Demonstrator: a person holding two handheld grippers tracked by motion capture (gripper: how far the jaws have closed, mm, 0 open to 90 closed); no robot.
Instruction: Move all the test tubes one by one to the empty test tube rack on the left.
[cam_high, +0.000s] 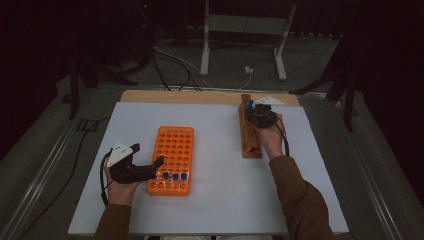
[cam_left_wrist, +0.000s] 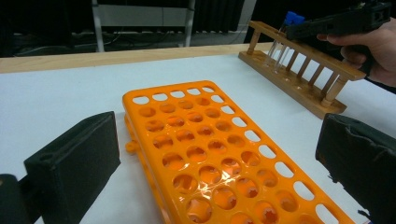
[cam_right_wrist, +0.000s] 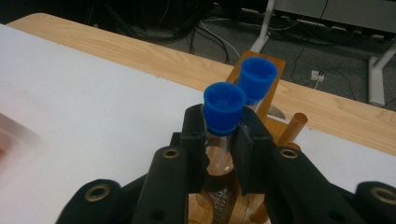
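White worktop (cam_high: 220, 210): right hand-held gripper (cam_right_wrist: 223, 135) clamped on a blue-capped tube (cam_right_wrist: 223, 112) in the wooden rack (cam_high: 248, 135); tilted lifting might jam it.

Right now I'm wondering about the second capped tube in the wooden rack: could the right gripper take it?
Probably not yet: the right gripper is shut on the nearer tube, with the second tube just behind.

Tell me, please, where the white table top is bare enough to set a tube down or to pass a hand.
Free: the strip between the orange rack and the wooden rack, and the front edge of the white table top. Crowded: the wooden rack's far end, where the right gripper grips a blue-capped tube, and the orange rack's front, beside the left gripper.
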